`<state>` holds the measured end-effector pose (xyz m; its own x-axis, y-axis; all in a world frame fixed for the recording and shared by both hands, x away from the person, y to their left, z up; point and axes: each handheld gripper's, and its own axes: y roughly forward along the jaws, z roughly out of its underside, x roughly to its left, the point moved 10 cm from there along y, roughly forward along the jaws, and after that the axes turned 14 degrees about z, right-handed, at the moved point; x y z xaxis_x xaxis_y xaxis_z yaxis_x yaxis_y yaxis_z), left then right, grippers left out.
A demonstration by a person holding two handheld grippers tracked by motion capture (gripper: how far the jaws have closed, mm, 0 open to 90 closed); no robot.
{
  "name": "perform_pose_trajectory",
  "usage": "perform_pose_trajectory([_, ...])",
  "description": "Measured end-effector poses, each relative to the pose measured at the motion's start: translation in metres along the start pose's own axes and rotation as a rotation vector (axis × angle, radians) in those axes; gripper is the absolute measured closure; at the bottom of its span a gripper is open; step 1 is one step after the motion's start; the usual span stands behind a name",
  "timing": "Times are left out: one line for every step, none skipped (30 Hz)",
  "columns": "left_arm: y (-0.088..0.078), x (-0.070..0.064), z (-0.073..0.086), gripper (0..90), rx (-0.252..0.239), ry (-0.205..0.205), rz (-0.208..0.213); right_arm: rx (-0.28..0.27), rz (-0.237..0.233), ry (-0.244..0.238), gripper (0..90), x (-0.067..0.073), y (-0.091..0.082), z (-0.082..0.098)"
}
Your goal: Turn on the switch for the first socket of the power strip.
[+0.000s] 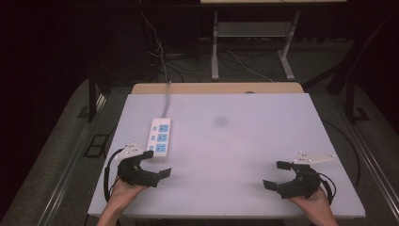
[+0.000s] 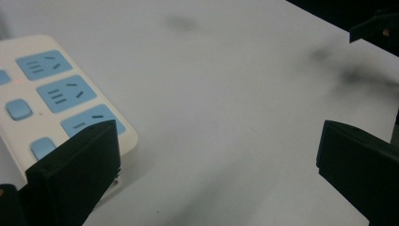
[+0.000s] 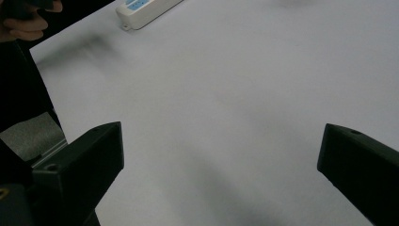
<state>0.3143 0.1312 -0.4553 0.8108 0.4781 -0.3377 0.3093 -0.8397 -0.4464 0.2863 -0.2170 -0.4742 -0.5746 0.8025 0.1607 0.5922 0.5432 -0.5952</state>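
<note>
Left black two-jaw claw (image 1: 159, 165) spread wide, empty, just beside white plastic power strip with blue sockets (image 1: 159, 136); right claw (image 1: 278, 174) likewise wide, well apart. Risks nudging strip sideways.

Power strip (image 1: 159, 136) on table's (image 1: 244, 141) left
</note>
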Motion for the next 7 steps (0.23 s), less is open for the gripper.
perform_pose_trajectory([0.0009,-0.0005,0.0011,0.0,0.003,0.002,0.004,0.0,0.0,0.001,0.5,-0.0001,-0.0002,0.0])
perform_pose_trajectory([0.0017,-0.0008,0.0019,0.0,0.005,0.001,0.006,0.0,0.0,0.002,0.5,-0.0003,-0.0003,0.0])
perform_pose_trajectory([0.0024,-0.0008,0.0025,0.0,0.005,0.003,0.007,0.001,0.001,0.003,0.5,-0.0006,-0.0004,0.0])
perform_pose_trajectory([0.003,-0.0008,0.0032,0.0,0.006,0.003,0.01,0.0,0.002,0.005,0.5,-0.001,-0.0006,-0.0001])
perform_pose_trajectory([0.0033,-0.0005,0.0041,0.0,0.009,0.003,0.01,-0.001,0.003,0.004,0.5,-0.0015,-0.0008,-0.0001])
perform_pose_trajectory([0.0035,-0.0002,0.0048,0.0,0.007,0.0,0.008,-0.003,0.002,0.005,0.5,-0.0019,-0.001,-0.0002])
perform_pose_trajectory([0.0035,-0.0002,0.0048,0.0,0.007,0.0,0.008,-0.003,0.003,0.007,0.5,-0.0024,-0.0011,0.0])
